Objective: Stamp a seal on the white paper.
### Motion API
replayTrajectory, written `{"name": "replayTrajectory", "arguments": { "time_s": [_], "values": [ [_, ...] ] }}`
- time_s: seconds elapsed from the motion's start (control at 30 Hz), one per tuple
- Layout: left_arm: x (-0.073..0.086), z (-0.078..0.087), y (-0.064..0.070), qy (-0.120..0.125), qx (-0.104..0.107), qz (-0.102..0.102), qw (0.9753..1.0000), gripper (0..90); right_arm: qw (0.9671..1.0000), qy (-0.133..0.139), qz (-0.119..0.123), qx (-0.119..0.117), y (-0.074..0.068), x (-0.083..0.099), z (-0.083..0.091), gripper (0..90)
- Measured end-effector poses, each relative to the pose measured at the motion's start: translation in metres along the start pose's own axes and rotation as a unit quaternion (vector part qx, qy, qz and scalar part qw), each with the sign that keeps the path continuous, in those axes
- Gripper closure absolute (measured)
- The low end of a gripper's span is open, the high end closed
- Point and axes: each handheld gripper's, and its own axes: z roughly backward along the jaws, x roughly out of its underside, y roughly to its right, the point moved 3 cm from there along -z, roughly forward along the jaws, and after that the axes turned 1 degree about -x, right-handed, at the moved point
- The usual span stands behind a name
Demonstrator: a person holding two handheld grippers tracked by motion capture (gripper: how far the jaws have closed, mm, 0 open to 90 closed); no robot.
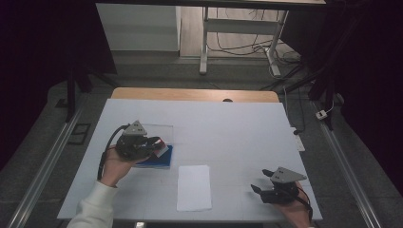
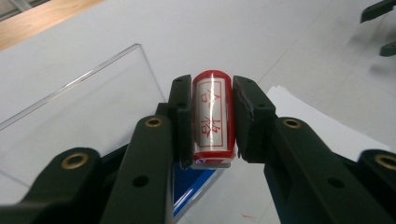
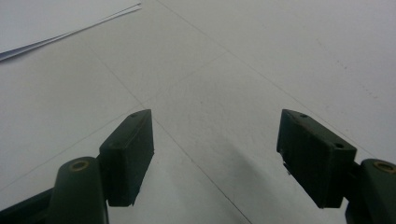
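A person at a white-covered worktop [image 1: 228, 128] holds a gripper in each hand. The left gripper [image 2: 211, 116], raised over the worktop's left half, has its fingers [image 2: 181, 116] pinching a red-and-white stamp [image 2: 213, 116] by its two long sides, so the face with its red characters looks up along the gripper. In the high view the left gripper [image 1: 157, 144] hangs above a blue pad [image 1: 159, 159], with a clear plastic lid [image 1: 159, 132] lying flat just beyond it; whether the stamp touches the pad cannot be told. From the left gripper view, the lid's near edge [image 2: 79, 79] runs diagonally close beside the fingers.

A white sheet of paper [image 1: 194, 187] lies near the front edge at centre, just to the right of the pad and apart from it. The right gripper [image 1: 259, 180] sits low near the front right corner, its fingers [image 3: 128, 154] spread wide over bare white surface, holding nothing; a corner of the paper [image 3: 56, 23] shows well ahead of it. A broad open stretch of worktop separates the two grippers, and the far half up to the wooden edge [image 1: 190, 94] is unoccupied.
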Motion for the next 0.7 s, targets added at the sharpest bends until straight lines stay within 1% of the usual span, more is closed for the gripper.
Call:
{"name": "replayTrajectory", "arguments": {
  "time_s": [0.13,0.27,0.4,0.53,0.7],
  "values": [
    [-0.003,-0.001,0.007,0.001,0.013,-0.009,0.9999,69.8,1.0,0.0,0.0,-0.001,0.0,0.0,0.0,26.8],
    [-0.006,-0.003,0.014,0.0,0.021,-0.021,0.9996,69.8,1.0,0.001,0.002,-0.001,0.0,0.0,-0.001,26.9],
    [-0.009,-0.006,0.023,0.001,0.031,-0.029,0.9991,69.8,1.0,0.0,-0.001,0.0,0.0,0.001,-0.001,26.8],
    [-0.011,-0.008,0.03,0.0,0.037,-0.038,0.9986,69.8,1.0,0.0,0.0,-0.001,-0.001,0.0,0.0,26.9],
    [-0.013,-0.013,0.038,-0.007,0.045,-0.052,0.9976,69.7,1.0,-0.001,0.0,-0.002,-0.001,0.0,-0.001,27.0]
  ]
}}
